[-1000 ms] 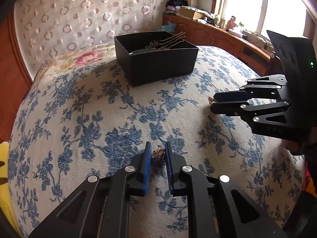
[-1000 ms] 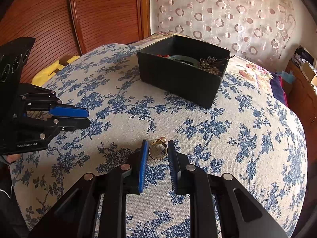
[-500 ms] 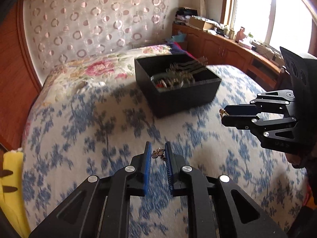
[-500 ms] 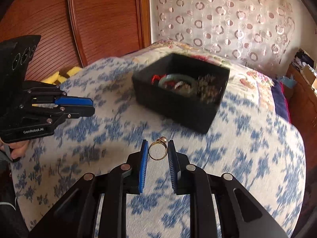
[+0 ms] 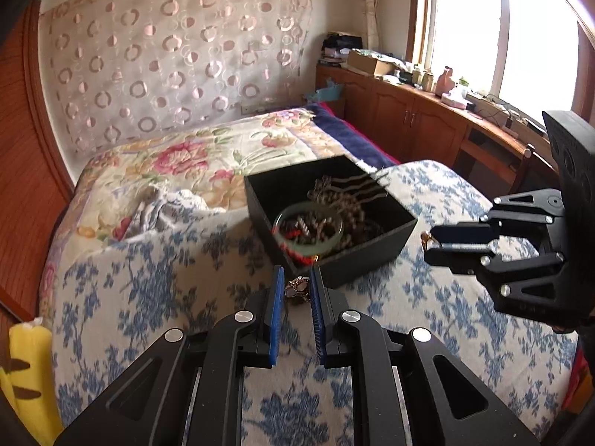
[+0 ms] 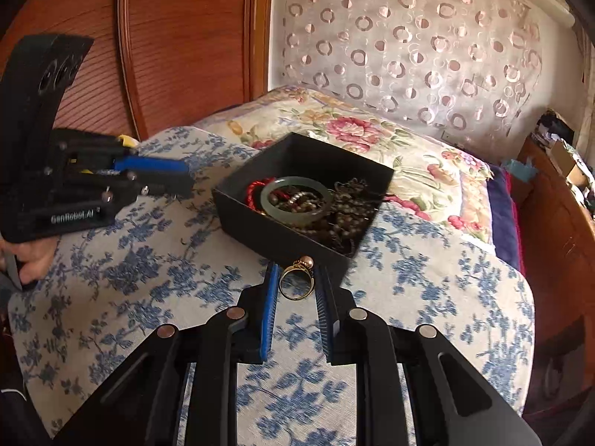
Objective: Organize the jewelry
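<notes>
A black open box [image 5: 386,245] [image 6: 260,219] sits on the blue-flowered bedspread, holding a green bangle [image 5: 308,228] [image 6: 295,199], red cord and dark beads. My left gripper [image 5: 296,291] is shut on a small rose-gold jewel [image 5: 297,289], held above the bed just before the box's near wall. My right gripper [image 6: 295,286] is shut on a gold ring with a pearl [image 6: 295,278], also lifted close to the box's near corner. Each gripper shows in the other's view: the right gripper [image 5: 431,241] to the right of the box, the left gripper [image 6: 186,182] to its left.
The bed [image 5: 122,286] has a flowered pillow area [image 5: 178,160] behind the box. A wooden headboard [image 6: 167,37] and patterned curtain [image 5: 167,67] stand behind. A wooden cabinet [image 5: 409,111] with clutter runs under the window on the right. A yellow object [image 5: 26,371] lies at the left edge.
Both grippers have risen off the bedspread with their pieces and come closer to the box, whose inside now shows from above.
</notes>
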The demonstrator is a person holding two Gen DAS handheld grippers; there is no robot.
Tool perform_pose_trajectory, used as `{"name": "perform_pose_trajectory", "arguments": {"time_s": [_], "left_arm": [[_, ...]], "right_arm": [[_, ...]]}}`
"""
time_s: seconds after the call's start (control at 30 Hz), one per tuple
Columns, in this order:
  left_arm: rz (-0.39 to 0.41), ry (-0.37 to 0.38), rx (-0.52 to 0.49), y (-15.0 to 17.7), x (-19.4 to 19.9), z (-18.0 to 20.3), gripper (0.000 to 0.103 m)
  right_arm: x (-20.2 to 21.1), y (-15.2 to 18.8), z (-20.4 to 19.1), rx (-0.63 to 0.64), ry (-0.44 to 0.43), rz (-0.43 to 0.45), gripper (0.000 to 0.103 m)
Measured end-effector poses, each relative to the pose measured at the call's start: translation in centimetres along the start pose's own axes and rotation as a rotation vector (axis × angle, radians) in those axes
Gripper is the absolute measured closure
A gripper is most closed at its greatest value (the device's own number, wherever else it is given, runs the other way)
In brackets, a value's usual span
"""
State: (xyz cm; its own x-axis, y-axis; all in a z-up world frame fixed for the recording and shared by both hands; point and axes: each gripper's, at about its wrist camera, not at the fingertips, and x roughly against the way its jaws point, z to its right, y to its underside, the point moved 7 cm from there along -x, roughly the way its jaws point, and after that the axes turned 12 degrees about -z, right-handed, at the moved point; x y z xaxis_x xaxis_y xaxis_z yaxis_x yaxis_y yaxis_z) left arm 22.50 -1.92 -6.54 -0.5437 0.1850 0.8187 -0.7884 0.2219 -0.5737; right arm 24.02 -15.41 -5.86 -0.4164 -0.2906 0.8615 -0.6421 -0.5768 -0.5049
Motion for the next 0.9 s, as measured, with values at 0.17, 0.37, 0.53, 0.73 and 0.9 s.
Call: {"name": "perform_pose_trajectory", "arguments": {"time_s": [0.17, 0.37, 0.53, 0.73, 0.9], "left_arm": [[0.020, -0.002, -0.022, -1.8, -0.6, 0.6, 0.090], [0.028, 0.007, -0.020, -3.8, -1.8, 0.9, 0.090], [0.025, 0.005, -0.023, -4.4, -2.4, 0.8, 0.090], [0.011, 0.005, -0.013, -4.8, -3.2, 0.5, 0.090], [0.005, 0.000, -0.005, -5.3, -3.8, 0.4, 0.090]], "right_arm": [[0.4, 0.3, 1.2, -0.028, -0.001, -0.009, 0.081], [0.1, -1.5, 2.6, -0.079, -0.014, 0.019, 0.081], [-0.8, -3.0, 2.9, -0.092, -0.030, 0.028, 0.081], [-1.8, -4.3, 2.7, -0.089, -0.018, 0.027, 0.081], [-1.8, -4.4, 3.0, -0.093, -0.016, 0.021, 0.080]]}}
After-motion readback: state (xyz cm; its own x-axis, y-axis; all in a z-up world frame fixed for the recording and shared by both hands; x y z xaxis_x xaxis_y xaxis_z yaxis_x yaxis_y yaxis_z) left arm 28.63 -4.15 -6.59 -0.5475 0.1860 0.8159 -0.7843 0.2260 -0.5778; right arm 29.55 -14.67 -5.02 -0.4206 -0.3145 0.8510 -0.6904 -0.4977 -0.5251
